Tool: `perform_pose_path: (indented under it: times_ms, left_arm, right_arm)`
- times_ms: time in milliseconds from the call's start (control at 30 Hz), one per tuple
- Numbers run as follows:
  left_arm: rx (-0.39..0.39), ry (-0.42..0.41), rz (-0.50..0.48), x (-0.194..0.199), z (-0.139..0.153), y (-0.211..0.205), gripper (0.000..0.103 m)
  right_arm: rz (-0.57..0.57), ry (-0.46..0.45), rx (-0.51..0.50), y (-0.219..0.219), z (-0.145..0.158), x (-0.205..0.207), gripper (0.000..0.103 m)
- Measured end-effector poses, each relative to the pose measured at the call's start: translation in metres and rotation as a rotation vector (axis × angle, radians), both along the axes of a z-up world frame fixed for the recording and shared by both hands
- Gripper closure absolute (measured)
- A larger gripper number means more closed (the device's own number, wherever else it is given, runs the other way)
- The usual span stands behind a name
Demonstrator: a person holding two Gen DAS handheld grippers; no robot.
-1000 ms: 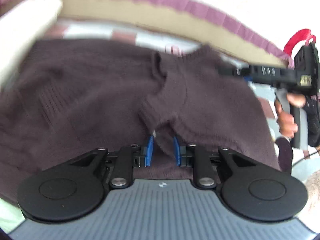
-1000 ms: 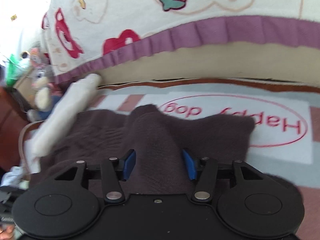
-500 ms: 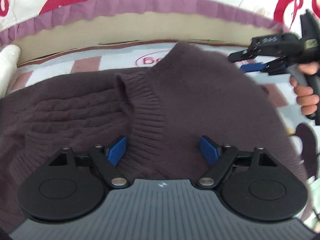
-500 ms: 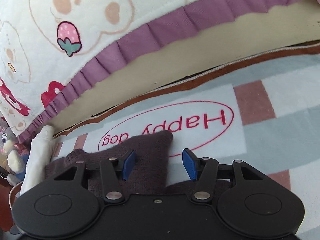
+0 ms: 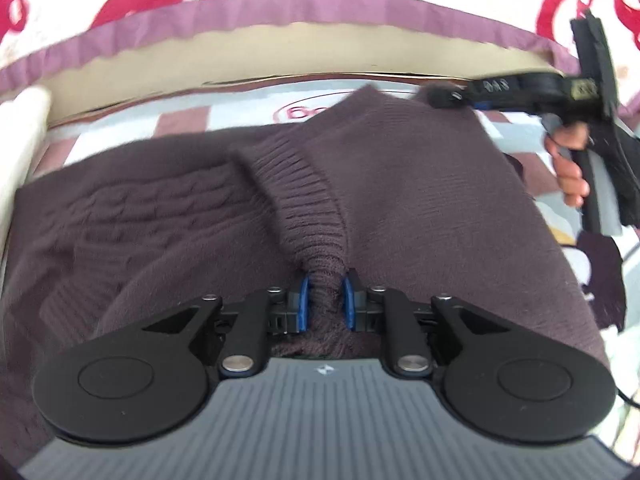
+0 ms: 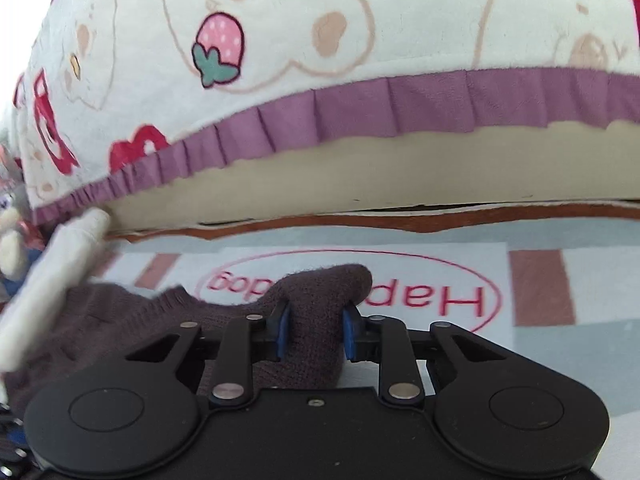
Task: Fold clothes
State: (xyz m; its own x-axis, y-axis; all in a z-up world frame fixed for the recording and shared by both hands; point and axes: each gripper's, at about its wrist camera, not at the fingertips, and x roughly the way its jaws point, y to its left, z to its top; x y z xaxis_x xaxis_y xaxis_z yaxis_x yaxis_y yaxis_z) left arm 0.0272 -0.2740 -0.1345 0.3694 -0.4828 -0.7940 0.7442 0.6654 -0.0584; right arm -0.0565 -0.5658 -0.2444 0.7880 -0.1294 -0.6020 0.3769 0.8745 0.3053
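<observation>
As tools (image 5: 325, 300) clamp, sweater (image 5: 420, 208) pinched between.

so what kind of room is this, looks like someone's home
Probably a bedroom floor: a cartoon-print bedspread with a purple frill hangs over a "Happy dog" mat where the brown sweater lies.

Left gripper (image 5: 325, 300) jaws just closed, blue pads (image 5: 304, 300) now pinching a bunched ribbed band of the sweater (image 5: 400, 200); ribbing runs ahead and left from the pads. Sweater lies spread ahead and to both sides on a checked mat (image 5: 180, 124), purple-trimmed blanket (image 5: 280, 4) beyond. Far ahead-right, right gripper (image 5: 444, 98) sits at the sweater's far corner, hand (image 5: 570, 168) on its grip; its jaws can't be made out here.
</observation>
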Motion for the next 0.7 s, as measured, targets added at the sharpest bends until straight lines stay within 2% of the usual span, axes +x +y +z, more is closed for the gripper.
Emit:
perform_pose_path:
  times_ms: [33, 100, 133, 200, 267, 333, 400, 567, 633, 700]
  left_arm:
    - [-0.007, 0.009, 0.026, -0.001, -0.002, 0.003, 0.076]
    - [-0.016, 0.013, 0.053, -0.005, -0.003, 0.007, 0.076]
    - [-0.010, 0.000, 0.047, -0.008, -0.002, 0.008, 0.075]
    - [0.006, -0.021, 0.033, -0.011, 0.002, 0.009, 0.071]
    - [-0.019, -0.008, 0.050, -0.007, 0.006, 0.015, 0.069]
    - [-0.061, 0.056, 0.071, -0.002, 0.001, 0.019, 0.069]
    - [-0.058, 0.084, 0.080, 0.000, -0.005, 0.018, 0.069]
    - [-0.096, 0.112, 0.103, 0.004, -0.003, 0.025, 0.067]
    - [-0.113, 0.127, 0.120, 0.008, -0.004, 0.029, 0.066]
    - [-0.134, 0.139, 0.139, 0.013, -0.006, 0.031, 0.066]
  right_arm:
    - [-0.002, 0.018, 0.000, -0.001, -0.005, 0.002, 0.073]
    - [-0.017, 0.036, 0.029, -0.005, -0.011, 0.003, 0.066]
    - [-0.037, 0.038, 0.053, -0.008, -0.007, 0.001, 0.059]
    - [-0.063, 0.023, 0.081, -0.008, 0.008, -0.008, 0.058]
    - [-0.066, -0.019, 0.081, 0.000, 0.028, -0.024, 0.054]
    - [0.076, -0.039, 0.056, 0.031, 0.044, -0.034, 0.054]
    - [0.234, -0.039, 0.018, 0.069, 0.054, -0.038, 0.054]
    - [0.576, 0.025, -0.013, 0.143, 0.053, -0.040, 0.054]
    - [0.699, 0.044, -0.026, 0.162, 0.050, -0.044, 0.051]
    - [0.766, 0.094, -0.032, 0.175, 0.041, -0.043, 0.050]
